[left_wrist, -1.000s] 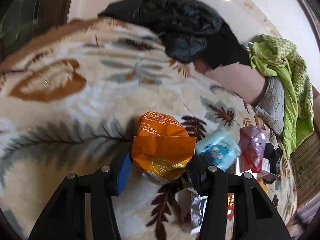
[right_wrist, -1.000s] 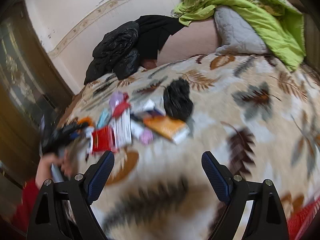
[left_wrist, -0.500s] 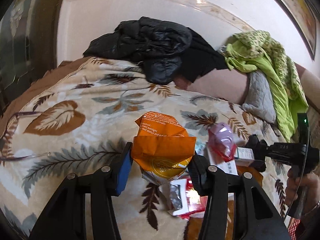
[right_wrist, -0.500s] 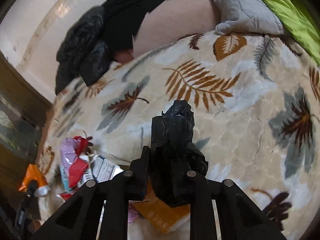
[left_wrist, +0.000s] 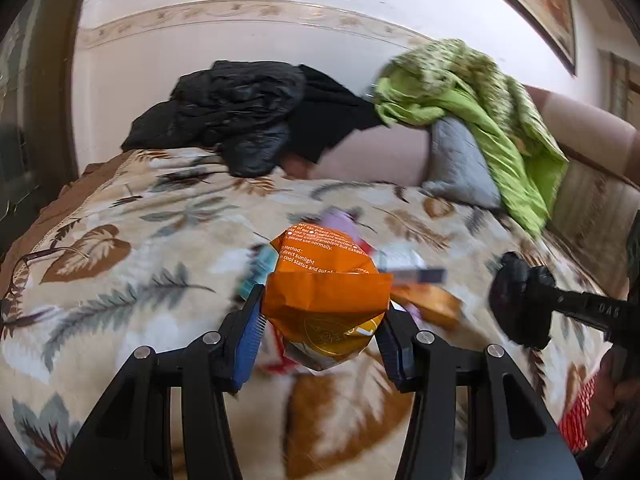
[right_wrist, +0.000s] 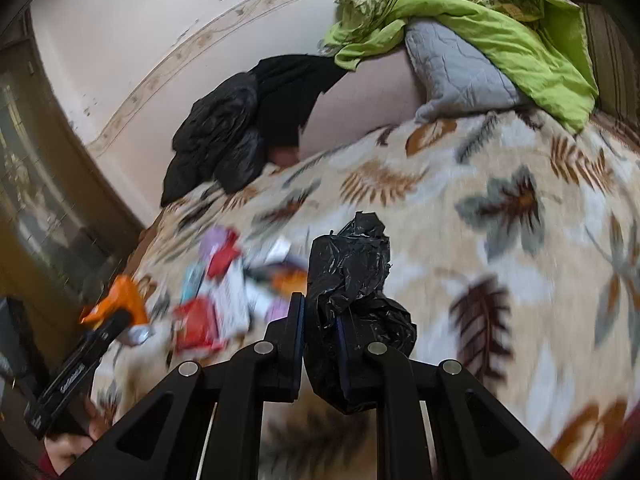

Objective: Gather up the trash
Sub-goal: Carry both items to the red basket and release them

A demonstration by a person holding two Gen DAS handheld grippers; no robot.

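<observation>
The left claw (left_wrist: 320,316) pinches an orange snack wrapper (left_wrist: 326,292) across its crumpled middle. The right claw (right_wrist: 320,320) is clamped on a scrunched black plastic bag (right_wrist: 352,280). Both look light, soft and slippery, likely best gripped at bunched folds.

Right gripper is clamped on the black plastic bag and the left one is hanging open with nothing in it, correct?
Not quite. The left gripper is not empty: the left wrist view shows it shut on the orange snack packet. The right gripper is indeed clamped on the black plastic bag.
</observation>
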